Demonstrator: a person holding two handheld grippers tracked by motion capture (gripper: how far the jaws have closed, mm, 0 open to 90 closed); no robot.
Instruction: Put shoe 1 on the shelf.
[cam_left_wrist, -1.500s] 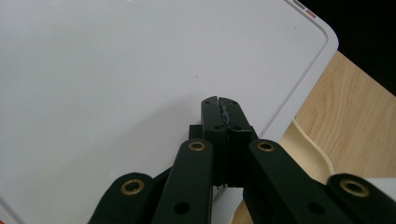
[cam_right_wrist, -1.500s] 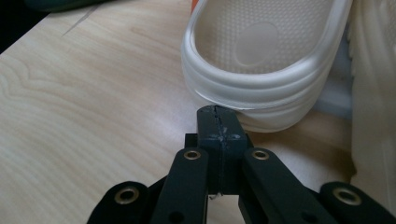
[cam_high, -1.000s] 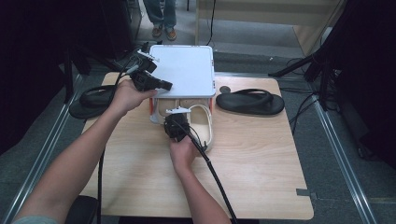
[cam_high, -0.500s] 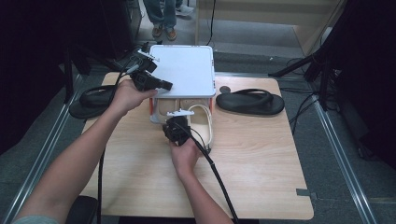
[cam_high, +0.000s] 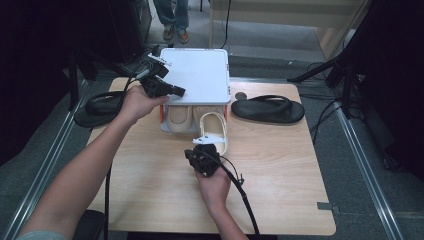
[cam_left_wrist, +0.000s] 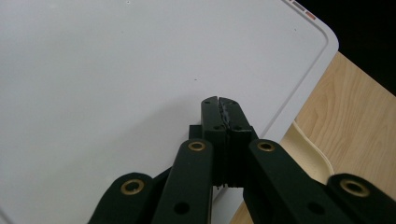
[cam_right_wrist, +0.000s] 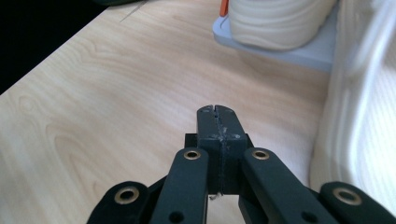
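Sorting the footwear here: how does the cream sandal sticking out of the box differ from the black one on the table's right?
The cream sandal is pale, the black sandal dark. The cream one points away from the person, its far end under the white lid; the black one lies crosswise on the bare table. Both lie sole down, straps up.

Lid (cam_left_wrist: 116, 70) – smooth matt plastic; table (cam_right_wrist: 116, 93) – pale wood grain.

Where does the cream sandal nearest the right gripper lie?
In the high view, the cream sandal lies mid-table, sticking out from under the white lid, just beyond the right gripper.
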